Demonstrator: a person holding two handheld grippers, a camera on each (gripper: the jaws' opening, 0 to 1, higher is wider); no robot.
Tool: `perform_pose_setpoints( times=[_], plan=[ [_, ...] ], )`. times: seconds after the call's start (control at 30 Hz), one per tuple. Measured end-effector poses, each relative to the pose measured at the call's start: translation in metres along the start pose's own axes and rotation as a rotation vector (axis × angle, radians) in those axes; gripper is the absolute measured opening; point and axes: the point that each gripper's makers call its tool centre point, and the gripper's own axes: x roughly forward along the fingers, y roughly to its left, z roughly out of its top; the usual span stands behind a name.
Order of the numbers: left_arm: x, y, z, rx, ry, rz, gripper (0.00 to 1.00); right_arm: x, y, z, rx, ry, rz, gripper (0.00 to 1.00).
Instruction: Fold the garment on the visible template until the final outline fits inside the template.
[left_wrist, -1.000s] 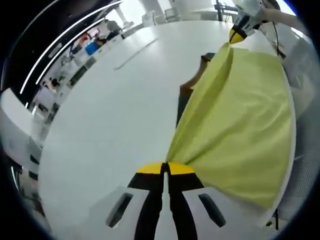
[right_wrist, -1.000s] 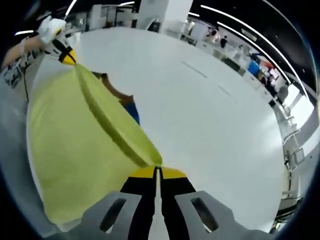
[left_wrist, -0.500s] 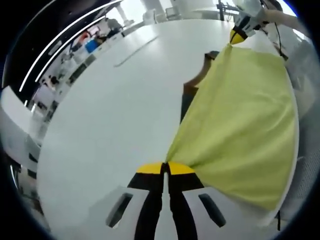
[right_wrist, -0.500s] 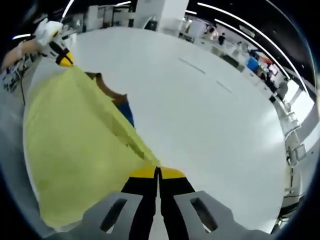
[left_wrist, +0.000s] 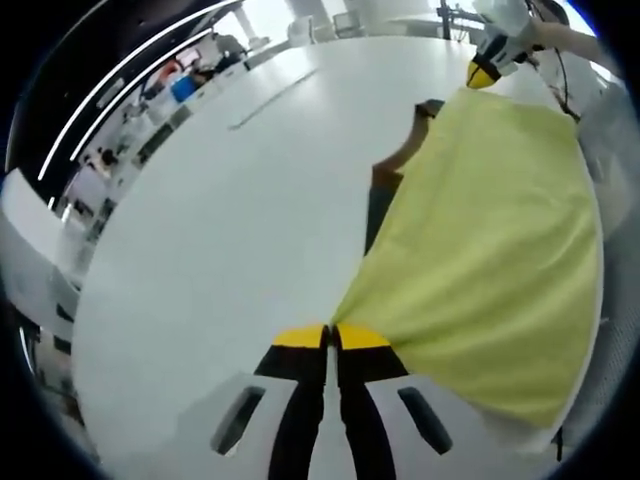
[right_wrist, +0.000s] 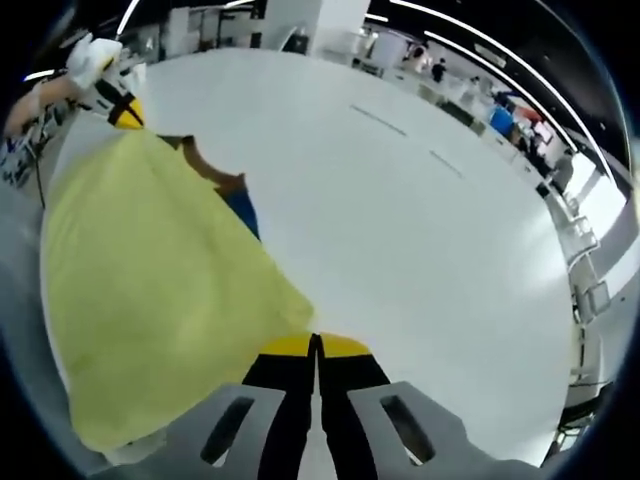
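A yellow-green garment is stretched above the white table between my two grippers. My left gripper is shut on one corner of it, and the right gripper shows at the far corner, also shut on the cloth. From the right gripper view the same garment spreads to the left, my right gripper is shut on its near corner, and the left gripper holds the far corner. A brown and blue template peeks out from under the cloth's edge.
The white table is wide, with faint marks far across it. An office with desks and people lies beyond its far edge. A person's sleeve reaches in behind the right gripper.
The garment's held edge has swung outward and the cloth now lies flatter and wider, without the earlier ridge fold. More of it covers the template. Both grippers stay shut on their corners.
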Motion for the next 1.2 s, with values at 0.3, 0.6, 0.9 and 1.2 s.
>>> perform_pose_setpoints(
  times=[0.3,0.6,0.9,1.2],
  plan=[
    [-0.002,0.008,-0.002,-0.043,-0.009,0.044,0.03,-0.002,-0.002,0.003,-0.008,-0.013,-0.017,0.01],
    [-0.016,0.014,-0.003,-0.133,-0.034,0.068,0.06,-0.007,-0.005,0.013,-0.002,-0.057,-0.036,0.04],
    [-0.033,0.006,0.008,-0.198,-0.090,0.039,0.20,-0.015,0.006,0.024,0.000,-0.097,-0.026,0.16],
    [-0.051,-0.004,0.026,-0.217,-0.142,-0.002,0.36,-0.031,0.013,0.035,0.000,-0.144,-0.025,0.30]
  ],
)
